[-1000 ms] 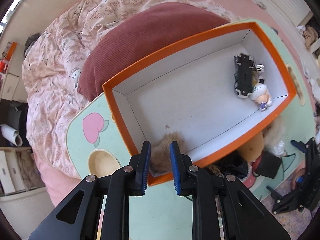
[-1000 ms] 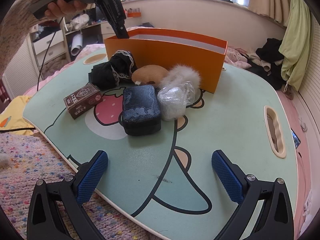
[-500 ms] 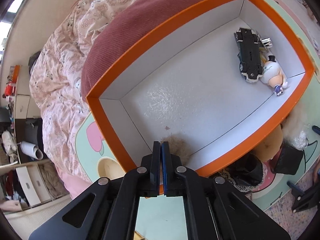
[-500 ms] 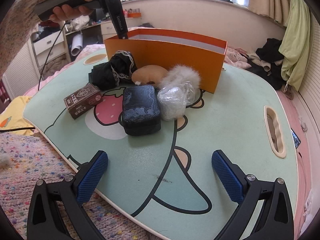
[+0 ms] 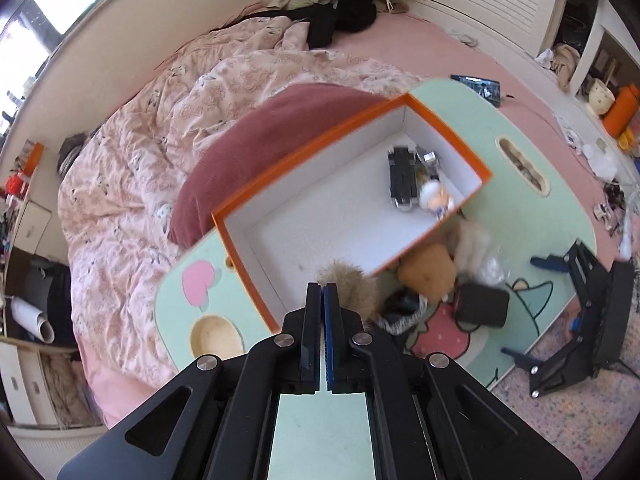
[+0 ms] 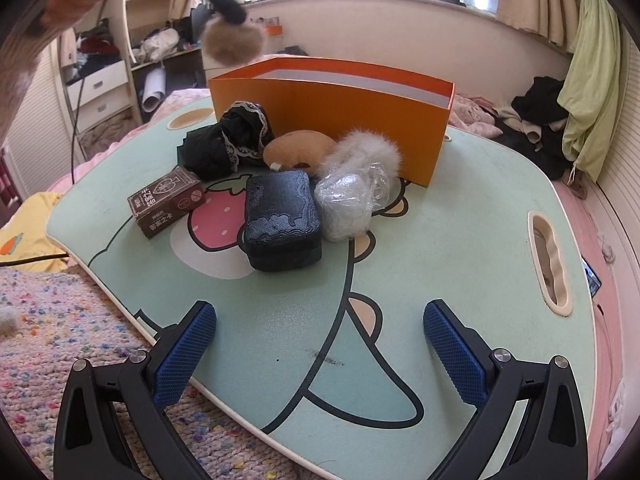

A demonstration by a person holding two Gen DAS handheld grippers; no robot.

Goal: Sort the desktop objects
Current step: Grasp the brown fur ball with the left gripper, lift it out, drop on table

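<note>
Orange box (image 5: 256, 196) holding black toy car (image 5: 403, 179) and figurine (image 5: 434, 199), left gripper (image 5: 322, 300) pinching brown pompom (image 6: 232, 42) (lifted), right gripper (image 6: 320, 344) wide.

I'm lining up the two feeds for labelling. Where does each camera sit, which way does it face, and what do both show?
Left wrist: on the left gripper, raised, looking steeply down into the orange box and bed beyond; its shut fingers pinch a brown fur pom-pom.
Right wrist: on the right gripper, low at the table's near edge, facing across the mint table toward the windows; its open fingers and the person's hand show.
Shared: box, pom-pom, dark blue case, each other's gripper.
</note>
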